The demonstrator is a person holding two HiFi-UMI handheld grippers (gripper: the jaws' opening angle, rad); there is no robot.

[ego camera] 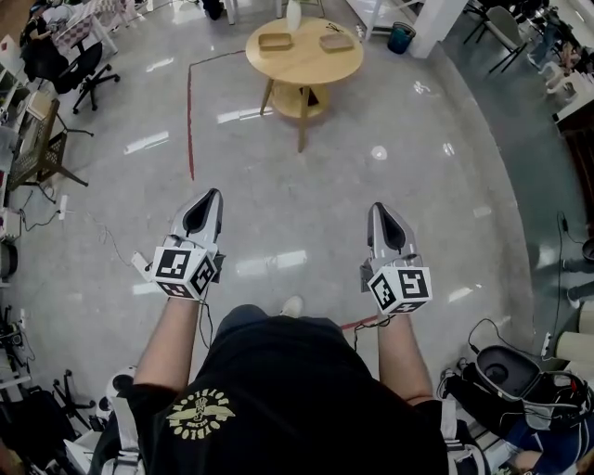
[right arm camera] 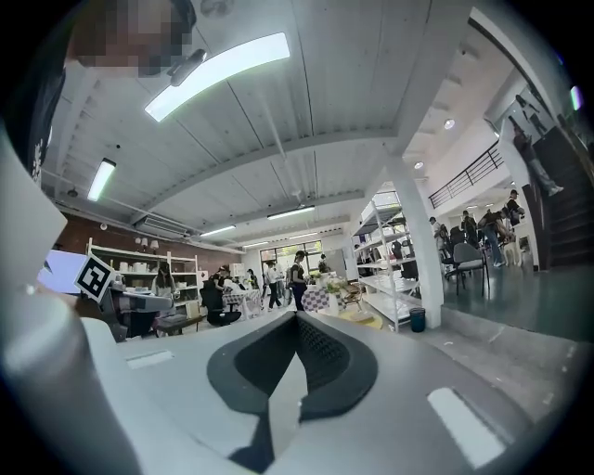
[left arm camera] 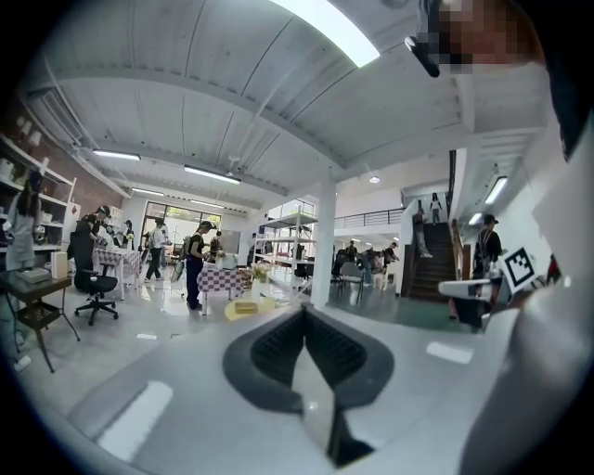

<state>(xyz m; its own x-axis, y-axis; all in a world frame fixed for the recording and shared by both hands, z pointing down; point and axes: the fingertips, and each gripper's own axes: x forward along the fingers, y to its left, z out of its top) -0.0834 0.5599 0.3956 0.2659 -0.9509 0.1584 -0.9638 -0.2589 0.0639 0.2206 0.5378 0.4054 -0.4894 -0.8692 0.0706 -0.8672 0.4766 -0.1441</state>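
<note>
The left gripper (ego camera: 212, 199) and right gripper (ego camera: 379, 211) hover with jaws pressed together on nothing, well short of the round table (ego camera: 302, 67); best held level and apart

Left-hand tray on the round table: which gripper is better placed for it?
Probably the left gripper: the tray lies on its side of the table. Both grippers are shut, empty and far off.

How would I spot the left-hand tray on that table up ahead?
On the glossy grey floor stands a round pale wooden table. Of the two shallow rectangular trays on it, take the tan wooden tray left of the white vase; the other tray looks greyer.
</note>
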